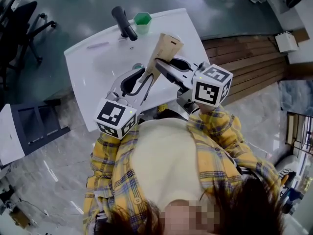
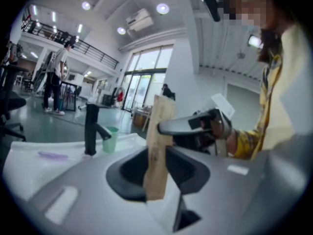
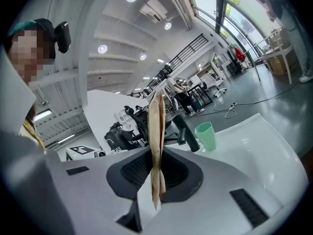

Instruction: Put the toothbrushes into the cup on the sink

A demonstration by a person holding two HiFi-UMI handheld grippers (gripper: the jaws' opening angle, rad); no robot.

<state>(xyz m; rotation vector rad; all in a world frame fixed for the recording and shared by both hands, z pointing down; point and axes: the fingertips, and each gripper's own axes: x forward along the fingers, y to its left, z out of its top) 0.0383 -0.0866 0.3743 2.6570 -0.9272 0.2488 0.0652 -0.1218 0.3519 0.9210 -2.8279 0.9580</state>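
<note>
A tall brown paper pack [image 1: 165,52] stands upright between my two grippers, above the white sink [image 1: 93,70]. My right gripper [image 1: 159,65] is shut on it; in the right gripper view the pack [image 3: 156,146] sits edge-on, pinched in the jaws. My left gripper [image 1: 141,78] is open. The pack's lower end [image 2: 157,151] faces it flat, near the left pad, with a gap on the right. A purple toothbrush [image 1: 98,45] lies on the sink's back left. The green cup [image 1: 142,21] stands beside the black tap [image 1: 123,22].
The sink's front edge runs just below the grippers, against the person's yellow plaid shirt [image 1: 215,146]. A black office chair [image 1: 24,18] and a dark shelf unit [image 1: 34,126] stand to the left. A wooden platform [image 1: 244,58] lies to the right.
</note>
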